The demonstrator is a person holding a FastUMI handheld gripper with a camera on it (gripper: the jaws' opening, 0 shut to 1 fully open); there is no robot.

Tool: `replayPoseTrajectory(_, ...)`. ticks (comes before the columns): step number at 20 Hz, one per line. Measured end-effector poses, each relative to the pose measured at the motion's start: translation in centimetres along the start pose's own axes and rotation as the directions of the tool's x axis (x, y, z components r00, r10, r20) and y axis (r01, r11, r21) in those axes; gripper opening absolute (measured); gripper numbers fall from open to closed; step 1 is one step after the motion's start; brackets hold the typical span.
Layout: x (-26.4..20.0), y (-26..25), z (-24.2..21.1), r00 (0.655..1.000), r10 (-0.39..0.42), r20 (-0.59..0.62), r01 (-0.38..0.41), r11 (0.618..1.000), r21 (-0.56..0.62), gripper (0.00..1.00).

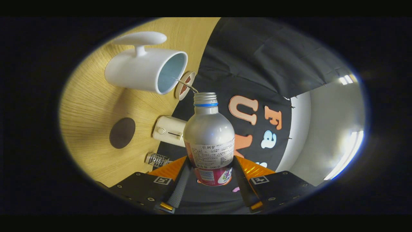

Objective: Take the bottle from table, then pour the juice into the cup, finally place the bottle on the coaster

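Gripper is clamped on the bottle: both fingers press its lower body, one on each side, jaws closed to bottle width. Bottle base is cut off behind the fingers; label text is too small to make out.

The bottle is silver with a blue ring under the threaded neck, cap off, and a pink band near the bottom. Its mouth points at 12 o'clock from the fingers, toward the cup.

A thin stream of liquid runs from the bottle mouth toward the cup rim, at about 11 o'clock from the neck. Can't tell the level inside the cup; only a pale blue interior is visible.

The view is rolled, so the wooden table fills the 9 to 11 o'clock side.

Counts:
- 1 bottle
- 1 white cup with a handle
- 1 dark round coaster at 9 o'clock from the bottle, well apart from it
- 1 small round disc with a red mark, just beside the cup mouth and partly behind the stream; can't tell what it is
- 1 white boxy object, partly hidden by the bottle
- 1 small clear ribbed item near the left finger, hard to identify
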State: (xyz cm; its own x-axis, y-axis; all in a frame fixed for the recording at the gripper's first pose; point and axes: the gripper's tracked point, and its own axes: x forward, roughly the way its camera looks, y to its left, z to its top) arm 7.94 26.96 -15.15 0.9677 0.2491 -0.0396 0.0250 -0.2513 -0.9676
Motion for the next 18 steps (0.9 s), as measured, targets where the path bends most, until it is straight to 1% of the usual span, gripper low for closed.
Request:
replayPoseTrajectory(12,0.33,-0.05,0.25,1.0,0.002,0.027,-0.001,0.999,-0.041,0.74)
replayPoseTrajectory(18,0.45,-0.27,0.55,0.998,-0.023,0.053,0.027,0.997,-0.076,0.74)
